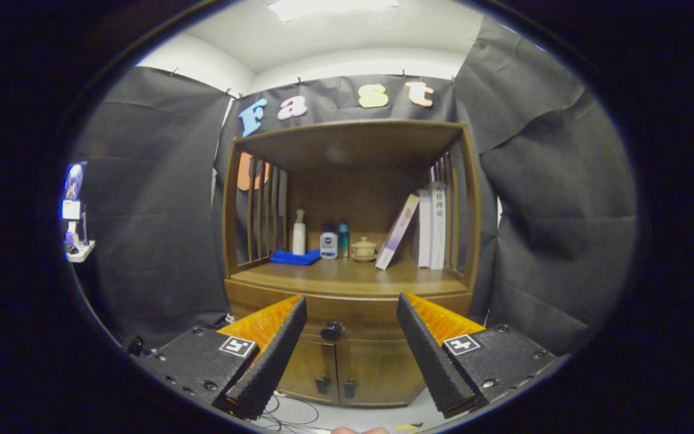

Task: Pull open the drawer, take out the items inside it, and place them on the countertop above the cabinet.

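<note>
A brown wooden cabinet (350,283) stands straight ahead. Its drawer (353,316) runs under the countertop (347,274) and is closed, with a dark knob (331,331) at its middle. My gripper (352,307) is open and holds nothing. It hangs some way in front of the cabinet, and the drawer knob shows between the two fingers, nearer the left one. What the drawer holds is hidden.
On the countertop stand a white pump bottle (299,232), a blue cloth (294,258), two small bottles (335,242), a lidded ceramic jar (363,249) and leaning books (422,228). Two lower doors (347,367) sit under the drawer. Cables (293,416) lie on the floor.
</note>
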Action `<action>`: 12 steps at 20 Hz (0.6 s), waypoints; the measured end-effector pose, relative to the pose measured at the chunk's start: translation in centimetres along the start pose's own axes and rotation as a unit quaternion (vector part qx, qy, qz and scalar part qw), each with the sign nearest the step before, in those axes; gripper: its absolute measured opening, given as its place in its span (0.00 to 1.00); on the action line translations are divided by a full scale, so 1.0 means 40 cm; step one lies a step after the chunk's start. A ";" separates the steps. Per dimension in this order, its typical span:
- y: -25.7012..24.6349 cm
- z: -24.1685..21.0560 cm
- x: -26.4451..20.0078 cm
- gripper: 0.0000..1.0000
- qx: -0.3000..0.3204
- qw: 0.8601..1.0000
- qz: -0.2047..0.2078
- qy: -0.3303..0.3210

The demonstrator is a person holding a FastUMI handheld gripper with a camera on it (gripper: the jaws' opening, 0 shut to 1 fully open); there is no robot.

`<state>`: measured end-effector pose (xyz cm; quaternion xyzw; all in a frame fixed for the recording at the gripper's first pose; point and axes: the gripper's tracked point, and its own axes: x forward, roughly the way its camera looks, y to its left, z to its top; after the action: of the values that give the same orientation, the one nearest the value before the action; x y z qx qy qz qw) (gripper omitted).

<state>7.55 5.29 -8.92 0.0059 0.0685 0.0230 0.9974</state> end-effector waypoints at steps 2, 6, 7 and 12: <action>0.019 -0.031 0.041 0.99 0.010 1.000 0.003 0.014; 0.040 -0.090 0.129 0.99 0.032 0.999 0.002 0.037; 0.042 -0.105 0.150 0.98 0.033 0.999 0.002 0.042; 0.046 -0.196 0.267 0.99 0.027 0.997 -0.011 0.068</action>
<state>16.97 7.71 -18.11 0.0304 0.1368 0.0105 0.9901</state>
